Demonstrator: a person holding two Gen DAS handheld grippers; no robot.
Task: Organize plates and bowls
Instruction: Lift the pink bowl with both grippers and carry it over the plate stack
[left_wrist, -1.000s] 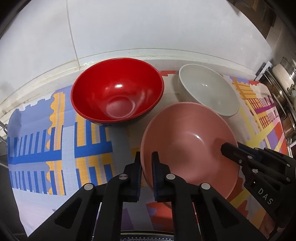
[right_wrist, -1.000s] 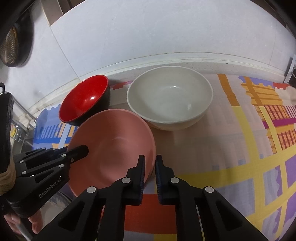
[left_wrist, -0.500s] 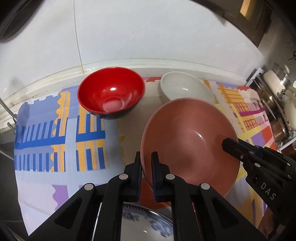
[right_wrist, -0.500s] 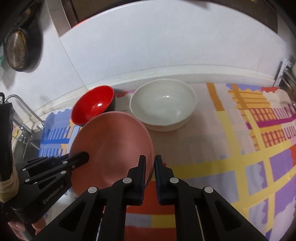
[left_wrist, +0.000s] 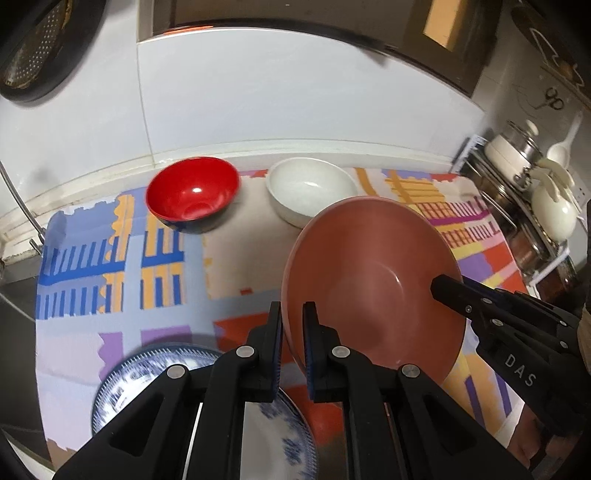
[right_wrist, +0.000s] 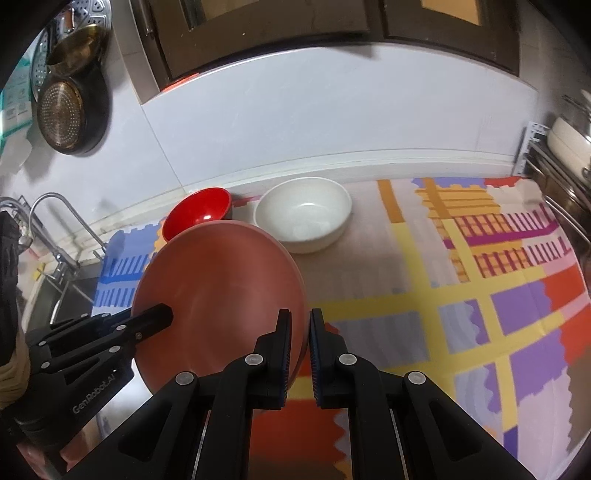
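Observation:
A wide pink plate (left_wrist: 369, 280) hangs in the air above the patterned mat, held by both grippers. My left gripper (left_wrist: 292, 325) is shut on its left rim, my right gripper (right_wrist: 300, 332) is shut on its right rim (right_wrist: 301, 295). Each gripper shows in the other's view, reaching over the plate (right_wrist: 218, 295). A red bowl (left_wrist: 192, 192) and a white bowl (left_wrist: 310, 192) stand side by side at the back of the mat, near the wall. A blue-and-white plate (left_wrist: 155, 376) lies on the mat below my left gripper, partly hidden by its fingers.
A colourful patterned mat (right_wrist: 480, 295) covers the counter. A metal rack with pots and a white ladle (left_wrist: 535, 206) stands at the right. A tap and sink (right_wrist: 55, 258) are at the left. Strainers (right_wrist: 70, 110) hang on the wall, under dark cabinets.
Both grippers have risen and drawn back with the pink plate, lifting it off the mat. The bowls look smaller and farther, and the blue-and-white plate has come into view below.

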